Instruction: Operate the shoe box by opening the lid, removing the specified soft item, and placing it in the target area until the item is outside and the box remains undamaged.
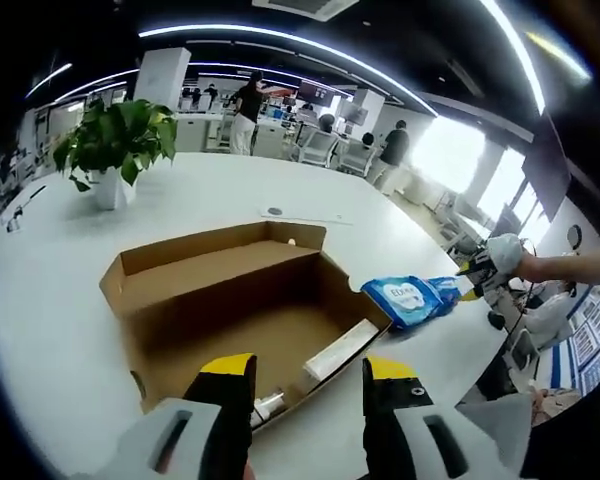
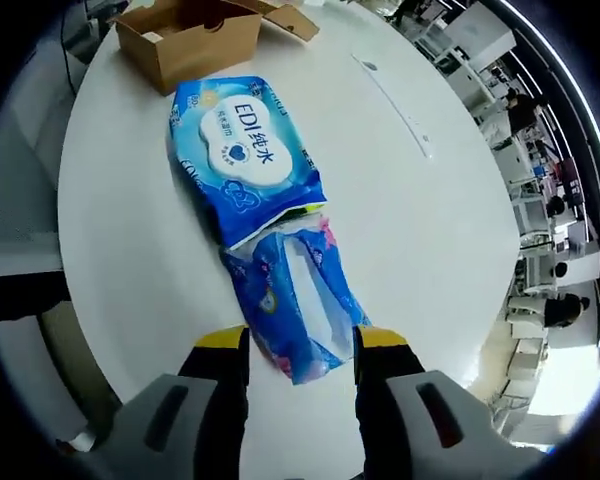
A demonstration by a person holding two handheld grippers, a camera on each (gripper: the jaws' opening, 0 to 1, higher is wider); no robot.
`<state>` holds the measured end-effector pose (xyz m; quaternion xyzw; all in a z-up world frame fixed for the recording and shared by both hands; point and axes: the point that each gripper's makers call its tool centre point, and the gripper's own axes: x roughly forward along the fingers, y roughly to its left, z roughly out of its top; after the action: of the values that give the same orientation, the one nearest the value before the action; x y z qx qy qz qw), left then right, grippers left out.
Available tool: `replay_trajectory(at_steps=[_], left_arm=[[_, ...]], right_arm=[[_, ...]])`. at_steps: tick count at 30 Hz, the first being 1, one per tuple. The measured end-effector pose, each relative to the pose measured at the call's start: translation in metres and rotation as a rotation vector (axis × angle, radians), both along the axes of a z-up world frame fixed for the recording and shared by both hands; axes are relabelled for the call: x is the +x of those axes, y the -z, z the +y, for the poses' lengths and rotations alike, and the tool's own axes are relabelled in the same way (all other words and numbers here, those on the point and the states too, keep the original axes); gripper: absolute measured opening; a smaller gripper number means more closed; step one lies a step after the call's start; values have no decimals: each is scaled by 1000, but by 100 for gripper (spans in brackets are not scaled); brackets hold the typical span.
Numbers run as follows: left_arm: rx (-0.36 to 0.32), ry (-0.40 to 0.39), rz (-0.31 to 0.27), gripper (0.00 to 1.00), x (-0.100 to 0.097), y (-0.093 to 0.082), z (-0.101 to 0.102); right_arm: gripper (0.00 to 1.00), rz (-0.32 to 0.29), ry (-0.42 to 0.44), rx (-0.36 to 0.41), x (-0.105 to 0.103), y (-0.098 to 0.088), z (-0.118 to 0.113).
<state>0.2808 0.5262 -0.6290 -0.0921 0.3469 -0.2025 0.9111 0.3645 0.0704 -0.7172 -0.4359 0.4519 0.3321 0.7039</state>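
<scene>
The brown cardboard shoe box (image 1: 230, 300) lies on the white round table (image 1: 60, 300) with its lid folded back. Inside it, by the near right wall, rests a white oblong item (image 1: 340, 352). My left gripper (image 1: 310, 372) hovers open just before the box's near edge. The soft blue wipes pack (image 1: 410, 298) lies on the table to the right of the box. In the right gripper view the pack (image 2: 245, 150) lies flat, and its crumpled blue bag end (image 2: 300, 300) reaches between the jaws of my right gripper (image 2: 300, 350), which stand wide open. The box (image 2: 190, 35) sits beyond the pack.
A potted plant (image 1: 115, 150) stands at the table's far left. A thin flat strip (image 2: 395, 95) lies on the table past the pack. A person's arm (image 1: 580, 265) holds the right gripper (image 1: 490, 265) at the table's right edge. People and desks fill the office behind.
</scene>
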Motion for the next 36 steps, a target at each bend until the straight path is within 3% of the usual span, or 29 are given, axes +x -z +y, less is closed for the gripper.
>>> replay_trajectory(at_steps=[9,14,20,28,36], left_arm=[[-4,32,-9,43,2,-4,-3],[-13,43,-15,43,2,-7,-3],[-12,44,-20,43,1,-9,6],[-20,31,-12,43,-8,-4,19],[-25,2,-15,43,-14,-5,38]], right_arm=[[37,-16,91,45,-13,-7,-7],[37,-50,189,146,-16,-16,2],[38,-72,307,331,-21,-25,23],[38,-63,290,402,-31,-26,62],[39,-62,230,443,-24,-32,113]])
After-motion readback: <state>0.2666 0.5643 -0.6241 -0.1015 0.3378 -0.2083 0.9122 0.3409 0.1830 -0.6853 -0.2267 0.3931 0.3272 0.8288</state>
